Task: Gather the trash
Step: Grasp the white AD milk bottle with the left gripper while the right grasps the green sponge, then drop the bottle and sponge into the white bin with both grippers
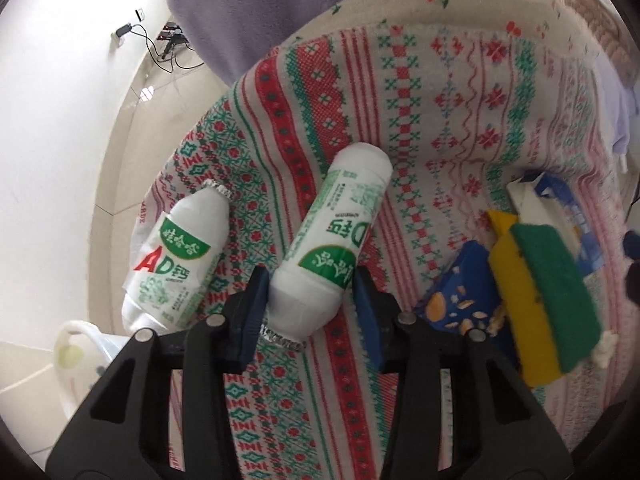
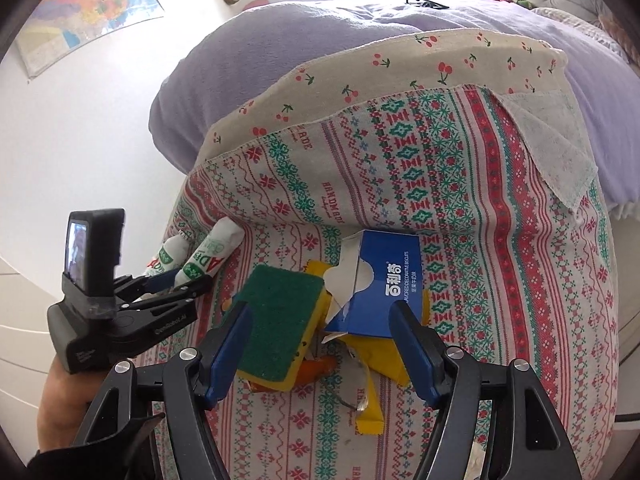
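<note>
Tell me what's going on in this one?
A person is clearing trash off a patterned cloth on a bed, with a gripper in each hand. The left gripper has its fingers either side of a white drink bottle, at its neck end; a firm grip is not clear yet. A second bottle lies beside it. The right gripper hangs open over a green sponge and a torn blue biscuit box, holding nothing.

Left gripper (image 1: 312, 300) jaws partly closed; right gripper (image 2: 324, 344) jaws spread wide
</note>
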A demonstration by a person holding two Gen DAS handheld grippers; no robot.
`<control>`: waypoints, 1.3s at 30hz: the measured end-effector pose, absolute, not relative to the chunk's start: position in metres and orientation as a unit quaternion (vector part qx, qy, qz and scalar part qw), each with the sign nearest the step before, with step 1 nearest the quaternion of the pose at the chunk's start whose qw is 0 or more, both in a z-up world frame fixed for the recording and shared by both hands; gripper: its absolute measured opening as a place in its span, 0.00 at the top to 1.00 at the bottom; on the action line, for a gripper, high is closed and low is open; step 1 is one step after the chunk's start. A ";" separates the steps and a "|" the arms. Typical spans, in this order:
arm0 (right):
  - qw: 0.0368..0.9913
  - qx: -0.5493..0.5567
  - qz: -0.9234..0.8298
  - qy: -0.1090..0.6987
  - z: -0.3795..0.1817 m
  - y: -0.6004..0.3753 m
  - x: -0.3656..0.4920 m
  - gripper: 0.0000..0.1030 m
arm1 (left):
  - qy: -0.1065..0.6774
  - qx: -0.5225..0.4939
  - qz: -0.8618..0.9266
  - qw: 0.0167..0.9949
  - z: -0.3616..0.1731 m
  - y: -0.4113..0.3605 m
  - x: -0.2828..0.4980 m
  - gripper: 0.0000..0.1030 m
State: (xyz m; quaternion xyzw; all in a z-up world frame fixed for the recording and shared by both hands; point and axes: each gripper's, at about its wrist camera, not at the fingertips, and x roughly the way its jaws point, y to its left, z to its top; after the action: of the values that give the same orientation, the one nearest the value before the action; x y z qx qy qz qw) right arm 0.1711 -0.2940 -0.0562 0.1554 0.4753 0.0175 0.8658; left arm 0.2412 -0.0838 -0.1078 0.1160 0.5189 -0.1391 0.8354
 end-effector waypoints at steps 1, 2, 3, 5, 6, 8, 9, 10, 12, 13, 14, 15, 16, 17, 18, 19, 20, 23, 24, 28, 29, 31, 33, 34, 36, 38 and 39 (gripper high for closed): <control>0.867 0.153 0.019 0.475 -0.055 -0.293 0.170 0.30 | 0.519 0.103 -0.144 0.837 -0.103 -0.082 0.239 0.57; 0.867 0.150 0.020 0.474 -0.055 -0.293 0.171 0.30 | 0.518 0.087 -0.149 0.838 -0.099 -0.081 0.237 0.57; 0.868 0.148 0.021 0.474 -0.056 -0.291 0.171 0.30 | 0.517 0.074 -0.153 0.839 -0.095 -0.078 0.235 0.58; 0.868 0.145 0.025 0.475 -0.055 -0.288 0.171 0.30 | 0.516 0.047 -0.162 0.839 -0.088 -0.074 0.229 0.58; 0.868 0.144 0.027 0.475 -0.055 -0.287 0.171 0.30 | 0.517 0.038 -0.165 0.839 -0.084 -0.073 0.225 0.58; 0.868 0.140 0.030 0.475 -0.055 -0.284 0.172 0.30 | 0.519 0.025 -0.167 0.838 -0.080 -0.074 0.220 0.58; 0.868 0.139 0.032 0.475 -0.056 -0.282 0.172 0.30 | 0.520 0.016 -0.170 0.837 -0.078 -0.073 0.217 0.58; 0.868 0.136 0.035 0.477 -0.057 -0.279 0.173 0.30 | 0.521 0.009 -0.171 0.836 -0.077 -0.072 0.216 0.58; 0.867 0.129 0.045 0.480 -0.059 -0.270 0.174 0.30 | 0.521 0.000 -0.163 0.838 -0.073 -0.070 0.210 0.58; 0.866 0.123 0.051 0.482 -0.061 -0.265 0.174 0.30 | 0.519 -0.003 -0.160 0.840 -0.070 -0.066 0.206 0.58; 0.867 0.116 0.055 0.482 -0.062 -0.259 0.174 0.30 | 0.518 -0.009 -0.159 0.840 -0.069 -0.063 0.204 0.58; 0.868 0.109 0.056 0.482 -0.063 -0.254 0.174 0.30 | 0.519 -0.018 -0.158 0.840 -0.068 -0.058 0.202 0.58; 0.868 0.099 0.057 0.483 -0.065 -0.247 0.175 0.30 | 0.518 -0.028 -0.156 0.840 -0.068 -0.055 0.199 0.58; 0.868 0.093 0.058 0.484 -0.066 -0.243 0.175 0.30 | 0.517 -0.035 -0.155 0.841 -0.067 -0.050 0.197 0.58; 0.868 0.087 0.057 0.486 -0.067 -0.239 0.175 0.30 | 0.516 -0.042 -0.155 0.842 -0.066 -0.041 0.205 0.58; 0.867 0.082 0.055 0.488 -0.069 -0.235 0.176 0.29 | 0.514 -0.048 -0.155 0.842 -0.063 -0.038 0.206 0.58; 0.866 0.077 0.053 0.491 -0.071 -0.232 0.176 0.28 | 0.511 -0.052 -0.157 0.843 -0.061 -0.035 0.204 0.58; 0.864 0.067 0.044 0.496 -0.078 -0.227 0.178 0.28 | 0.509 -0.051 -0.157 0.845 -0.057 -0.032 0.201 0.58; 0.864 0.066 0.040 0.498 -0.080 -0.227 0.179 0.28 | 0.510 -0.050 -0.155 0.845 -0.057 -0.031 0.200 0.58; 0.866 0.061 0.024 0.495 -0.084 -0.223 0.182 0.40 | 0.511 -0.056 -0.148 0.845 -0.059 -0.020 0.198 0.58; 0.868 0.060 0.016 0.492 -0.083 -0.224 0.182 0.41 | 0.510 -0.058 -0.146 0.846 -0.058 -0.017 0.197 0.58; 0.873 0.071 0.017 0.483 -0.077 -0.228 0.179 0.44 | 0.507 -0.061 -0.142 0.848 -0.058 -0.012 0.196 0.58; 0.877 0.079 0.022 0.473 -0.069 -0.231 0.175 0.45 | 0.507 -0.068 -0.139 0.848 -0.057 -0.005 0.195 0.58; 0.881 0.079 0.023 0.465 -0.064 -0.232 0.172 0.45 | 0.506 -0.072 -0.138 0.848 -0.056 -0.001 0.195 0.58; 0.890 0.078 0.032 0.448 -0.055 -0.231 0.167 0.45 | 0.504 -0.083 -0.136 0.849 -0.054 0.008 0.194 0.58; 0.896 0.081 0.045 0.435 -0.050 -0.229 0.164 0.45 | 0.500 -0.094 -0.130 0.851 -0.052 0.018 0.193 0.58; 0.897 0.082 0.053 0.431 -0.048 -0.228 0.163 0.45 | 0.499 -0.100 -0.123 0.852 -0.051 0.025 0.193 0.58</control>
State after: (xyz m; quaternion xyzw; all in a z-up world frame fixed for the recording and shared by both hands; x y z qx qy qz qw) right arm 0.1635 -0.2278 -0.0483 0.0821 0.4309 0.0527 0.8971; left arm 0.1929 0.0252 -0.0514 -0.0999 0.4988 -0.1230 0.8521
